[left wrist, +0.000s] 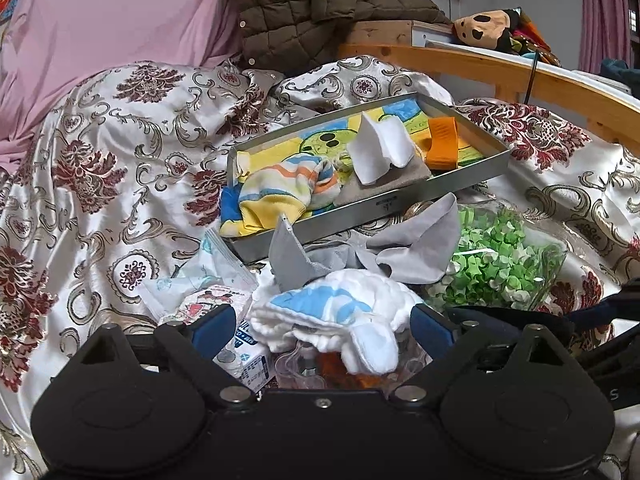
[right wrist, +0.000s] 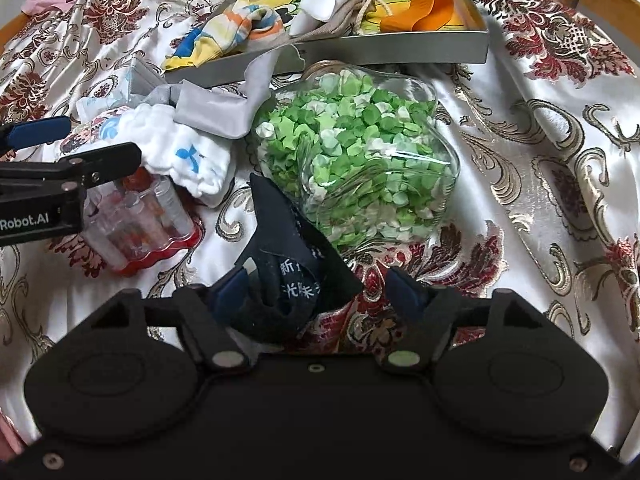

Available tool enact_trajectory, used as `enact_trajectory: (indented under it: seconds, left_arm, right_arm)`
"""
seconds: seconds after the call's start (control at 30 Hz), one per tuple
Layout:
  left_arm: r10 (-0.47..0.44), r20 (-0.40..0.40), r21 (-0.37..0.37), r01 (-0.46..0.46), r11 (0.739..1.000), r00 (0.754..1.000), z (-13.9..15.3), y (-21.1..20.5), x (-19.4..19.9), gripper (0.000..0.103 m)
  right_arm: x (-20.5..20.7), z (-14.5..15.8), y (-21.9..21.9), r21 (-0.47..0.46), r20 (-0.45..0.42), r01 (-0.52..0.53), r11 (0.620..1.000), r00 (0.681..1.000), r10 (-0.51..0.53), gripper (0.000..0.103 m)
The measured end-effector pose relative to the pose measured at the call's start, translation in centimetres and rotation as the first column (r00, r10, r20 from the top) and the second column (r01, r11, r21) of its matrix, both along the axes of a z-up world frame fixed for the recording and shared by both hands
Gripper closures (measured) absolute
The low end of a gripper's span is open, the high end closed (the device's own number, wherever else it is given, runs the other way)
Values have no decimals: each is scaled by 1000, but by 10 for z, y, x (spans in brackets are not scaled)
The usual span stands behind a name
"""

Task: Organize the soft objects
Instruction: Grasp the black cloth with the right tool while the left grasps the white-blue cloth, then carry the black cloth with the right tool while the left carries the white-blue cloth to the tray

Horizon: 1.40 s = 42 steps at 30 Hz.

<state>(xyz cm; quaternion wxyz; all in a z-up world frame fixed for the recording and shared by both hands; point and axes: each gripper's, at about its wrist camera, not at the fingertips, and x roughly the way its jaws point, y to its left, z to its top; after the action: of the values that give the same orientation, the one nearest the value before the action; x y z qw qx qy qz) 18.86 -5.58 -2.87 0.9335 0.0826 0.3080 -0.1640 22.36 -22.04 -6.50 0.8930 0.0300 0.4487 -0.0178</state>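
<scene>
A white quilted cloth with blue print lies crumpled on the patterned bedspread. My left gripper straddles it, open wide, with its blue pads beside the cloth. A dark navy cloth with white characters stands bunched in front of my right gripper. The right gripper's left finger touches the cloth, its right finger is apart from it, so the gripper is open. A grey cloth lies behind the white one. The metal tray holds a striped sock, a white cloth, a beige pouch and an orange piece.
A glass jar of green paper stars lies between the navy cloth and the tray. A clear plastic box with a red base sits under the white cloth's edge, near a small carton. A wooden bed frame and a brown jacket stand behind.
</scene>
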Motion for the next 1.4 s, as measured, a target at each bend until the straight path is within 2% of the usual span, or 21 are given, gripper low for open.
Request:
enact_trajectory:
  seconds: [0.13, 0.2, 0.3, 0.43, 0.5, 0.6, 0.77, 0.97, 1.17, 1.4]
  left_arm:
    - [-3, -13, -18, 3, 1000, 1000, -1, 1, 4, 13]
    - [-6, -25, -30, 6, 1000, 1000, -2, 1, 5, 17]
    - [-11, -41, -45, 9, 999, 999, -3, 1, 6, 22]
    - [-24, -52, -62, 20, 998, 998, -3, 1, 5, 34]
    - [-34, -64, -72, 29, 997, 997, -3, 0, 5, 42]
    - [-32, -71, -90, 26, 996, 997, -3, 1, 4, 49]
    - [-49, -76, -109, 40, 993, 996, -2, 1, 3, 68]
    - [-70, -46, -97, 65, 993, 996, 1, -3, -4, 78]
    - [-72, -14, -103, 70, 992, 997, 11, -5, -16, 81]
    - [-66, 29, -171, 70, 983, 997, 33, 2, -36, 81]
  right_arm:
    - [2, -2, 2, 1, 4, -11, 1000, 1000, 11, 52]
    - [1, -1, 1, -3, 2, -17, 1000, 1000, 17, 63]
    - [2, -2, 2, -4, 0, -17, 1000, 1000, 17, 69]
    - [1, 0, -3, 5, 10, -13, 1000, 1000, 13, 80]
    - [0, 1, -5, 17, 14, -13, 1000, 1000, 13, 93]
    - [-2, 1, -5, 40, 8, -16, 999, 1000, 15, 98]
    - [-7, 4, -5, 69, 17, -14, 998, 1000, 13, 101]
    - [-14, 15, -7, 110, 58, -30, 993, 998, 24, 102]
    - [-24, 33, -7, 118, 135, -55, 991, 990, 39, 103]
    - [-42, 59, -13, 132, 256, -84, 988, 965, 47, 103]
